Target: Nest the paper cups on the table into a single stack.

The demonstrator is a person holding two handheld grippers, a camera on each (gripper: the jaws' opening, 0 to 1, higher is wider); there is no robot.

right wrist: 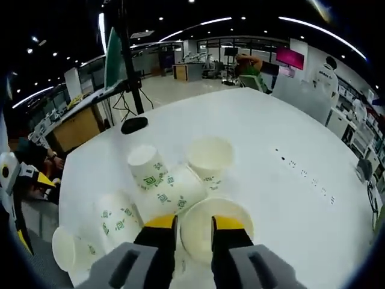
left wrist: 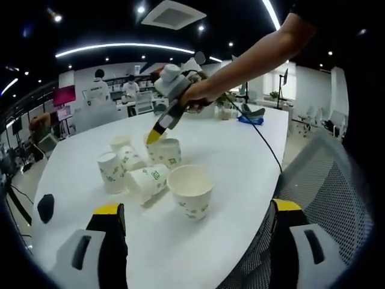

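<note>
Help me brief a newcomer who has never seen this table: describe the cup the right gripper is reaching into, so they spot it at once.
On the white table, find the cluster of paper cups. The target cup stands upright at the cluster's far side in the left gripper view, with the right gripper at its rim. Unlike the tipped or upside-down cups beside it, it is mouth-up with yellow jaw tips at its opening.

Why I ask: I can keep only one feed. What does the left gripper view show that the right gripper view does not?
Left gripper view: a person's arm holding the right claw at the rim of an upright cup, and a mesh chair. Right gripper view: that claw's jaws astride the cup's rim, and a black pole. Both: the white table and the paper cups huddled on it, some tipped over.
</note>
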